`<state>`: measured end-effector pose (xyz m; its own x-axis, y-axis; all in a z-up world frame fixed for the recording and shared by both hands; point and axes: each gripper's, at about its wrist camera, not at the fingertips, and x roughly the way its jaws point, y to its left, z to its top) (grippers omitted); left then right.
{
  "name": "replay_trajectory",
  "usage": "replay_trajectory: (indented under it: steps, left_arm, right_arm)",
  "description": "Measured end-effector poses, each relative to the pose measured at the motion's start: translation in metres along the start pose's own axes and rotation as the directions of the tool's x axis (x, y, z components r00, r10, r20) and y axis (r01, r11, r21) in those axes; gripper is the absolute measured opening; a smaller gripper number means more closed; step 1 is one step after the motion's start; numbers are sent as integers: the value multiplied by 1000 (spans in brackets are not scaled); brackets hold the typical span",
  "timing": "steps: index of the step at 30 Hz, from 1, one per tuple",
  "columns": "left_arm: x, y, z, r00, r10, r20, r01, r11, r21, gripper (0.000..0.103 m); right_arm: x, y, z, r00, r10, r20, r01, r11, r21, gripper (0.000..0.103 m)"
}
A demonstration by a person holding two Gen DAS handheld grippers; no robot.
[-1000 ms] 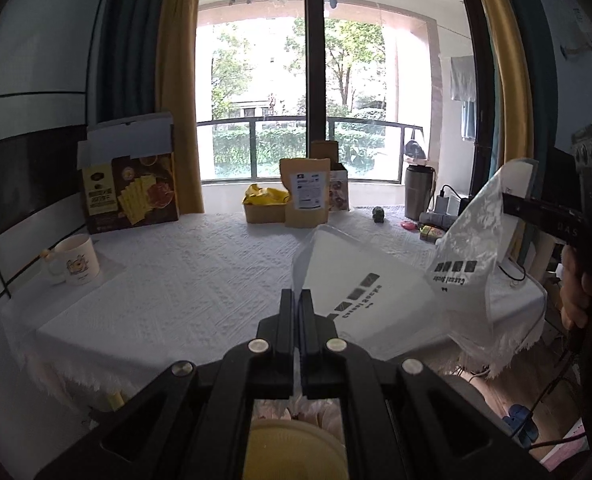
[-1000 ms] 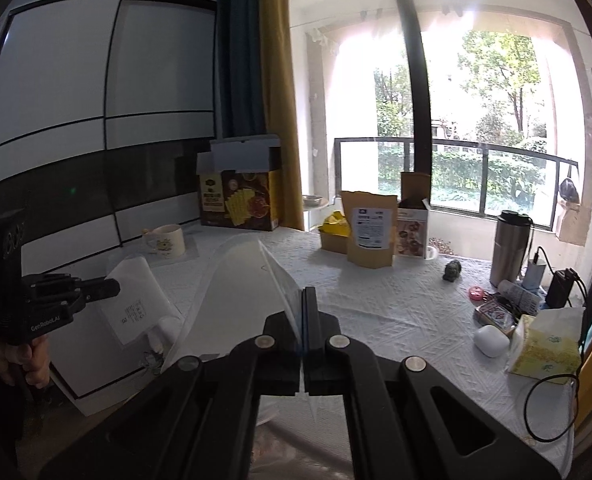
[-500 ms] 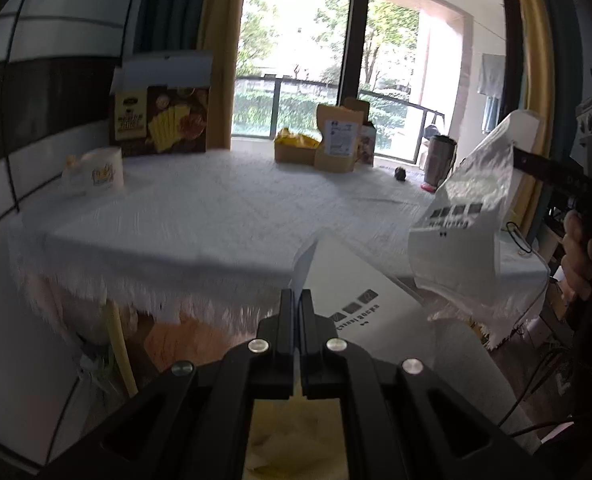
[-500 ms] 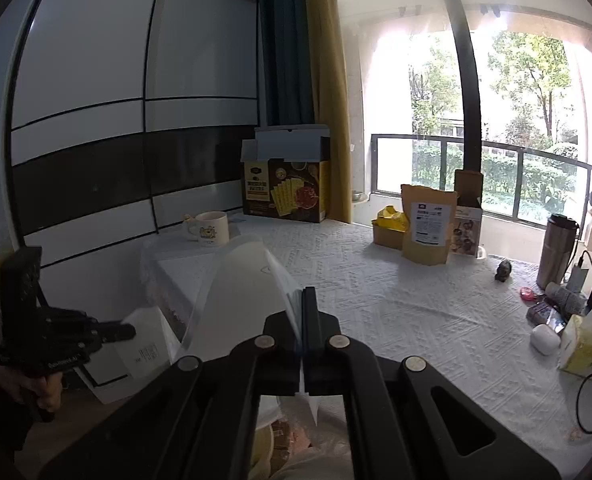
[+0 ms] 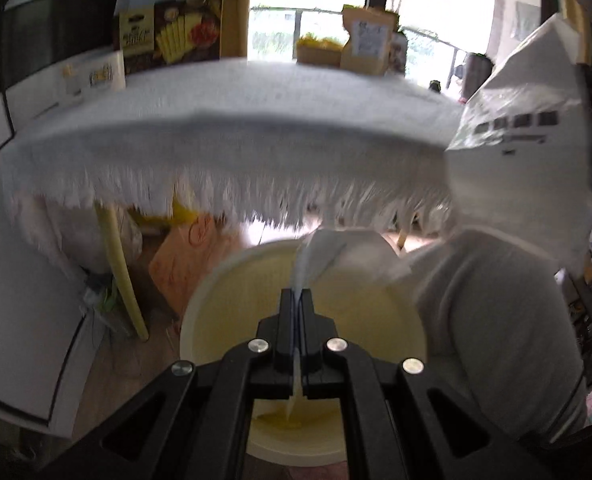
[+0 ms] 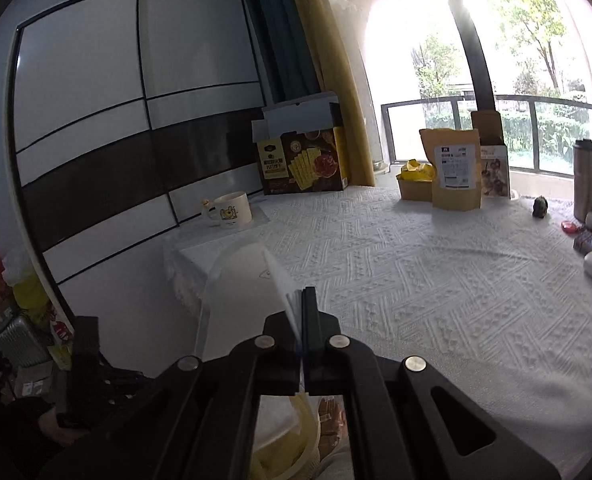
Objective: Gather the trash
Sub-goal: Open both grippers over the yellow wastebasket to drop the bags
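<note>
My left gripper (image 5: 296,296) is shut on a white plastic wrapper (image 5: 335,254) and holds it over the open pale yellow bin (image 5: 224,280) below the table edge. My right gripper (image 6: 301,294) is shut on a second clear-and-white plastic wrapper (image 6: 240,276) above the table's near left corner. That wrapper also shows at the right of the left wrist view (image 5: 523,136), hanging with black squares printed on it. The yellow bin's rim shows at the bottom of the right wrist view (image 6: 296,440).
The table (image 6: 435,272) has a white fringed cloth. On it stand a mug (image 6: 230,210), a dark cracker box (image 6: 301,164), a brown pouch (image 6: 455,168), a steel tumbler (image 6: 587,178) and small items at the right. Bags and a yellow table leg (image 5: 122,268) are under the table.
My left gripper has dropped below the table edge with its wrapper and now points down over the yellow bin. My right gripper has drawn back and left a little, still holding its wrapper.
</note>
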<state>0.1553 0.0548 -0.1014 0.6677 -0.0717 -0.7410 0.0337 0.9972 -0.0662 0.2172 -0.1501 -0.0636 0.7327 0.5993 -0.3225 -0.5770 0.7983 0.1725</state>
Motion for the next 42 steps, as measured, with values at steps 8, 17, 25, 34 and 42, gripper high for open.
replay_trajectory:
  steps: [8, 17, 25, 34, 42]
  left_arm:
    - [44, 13, -19, 989, -42, -142, 21, 989, -149, 3]
    - [35, 24, -21, 993, -57, -99, 36, 979, -199, 44]
    - [7, 51, -21, 1000, 1, -16, -5, 971, -240, 45]
    - [-16, 94, -30, 998, 63, 30, -49, 939, -340, 50]
    - [-17, 102, -35, 997, 65, 33, -49, 934, -353, 51]
  right_arm:
    - [20, -7, -13, 999, 9, -44, -9, 1000, 5, 0]
    - [46, 3, -31, 992, 57, -113, -58, 998, -3, 0]
    - [76, 22, -50, 977, 91, -192, -95, 995, -13, 1]
    - [117, 42, -79, 938, 103, -331, -108, 994, 2, 1]
    - [148, 59, -107, 868, 71, -491, -109, 993, -49, 6]
